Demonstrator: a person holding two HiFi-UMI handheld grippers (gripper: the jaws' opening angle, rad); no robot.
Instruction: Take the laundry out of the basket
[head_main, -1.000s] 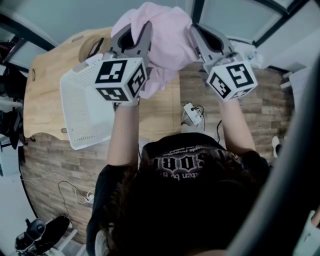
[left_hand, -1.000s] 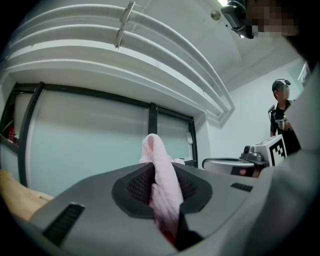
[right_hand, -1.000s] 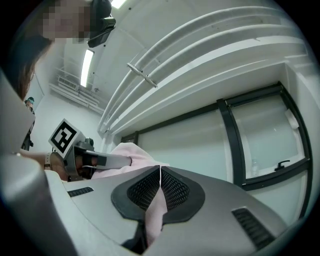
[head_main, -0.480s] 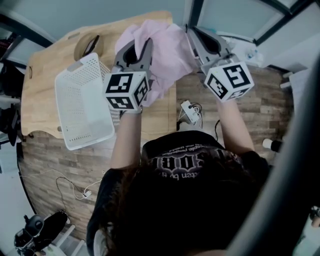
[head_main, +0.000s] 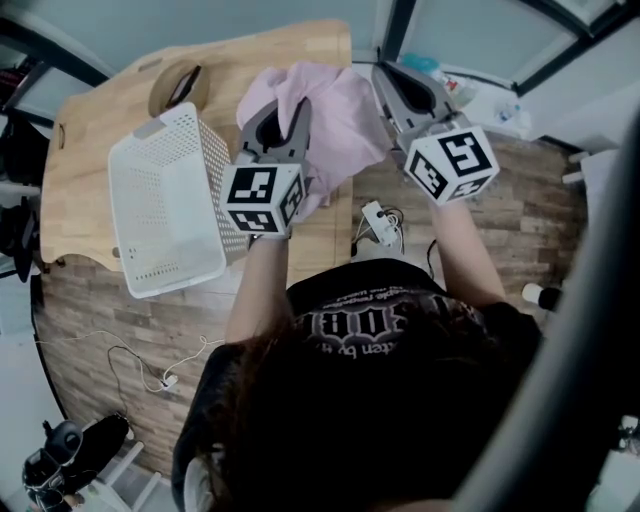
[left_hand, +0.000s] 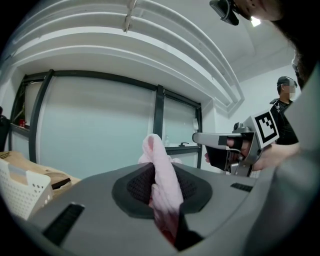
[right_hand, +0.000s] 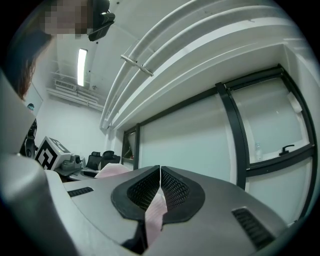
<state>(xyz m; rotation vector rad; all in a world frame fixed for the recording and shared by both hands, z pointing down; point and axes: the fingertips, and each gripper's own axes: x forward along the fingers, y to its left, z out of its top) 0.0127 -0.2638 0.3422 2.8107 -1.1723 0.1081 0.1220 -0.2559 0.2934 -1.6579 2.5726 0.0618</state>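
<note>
A pink garment (head_main: 335, 120) hangs in the air between my two grippers, above the wooden table (head_main: 110, 110). My left gripper (head_main: 290, 105) is shut on one edge of it; in the left gripper view a fold of the pink cloth (left_hand: 162, 185) stands pinched between the dark pads. My right gripper (head_main: 385, 85) is shut on the other edge, and a thin strip of the pink cloth (right_hand: 155, 215) shows between its pads. The white perforated laundry basket (head_main: 165, 215) sits on the table to the left of the left gripper and looks empty.
A round wooden item with a dark object (head_main: 178, 88) lies at the table's far side. A white power strip with cables (head_main: 380, 222) sits on the wood-look floor by the table's right edge. More cable (head_main: 140, 365) trails on the floor at lower left. A person (left_hand: 285, 95) stands at the right.
Both grippers have come down with the pink garment, which now hangs lower over the table. The basket shows more fully at the left as the left gripper shifted right of it.
</note>
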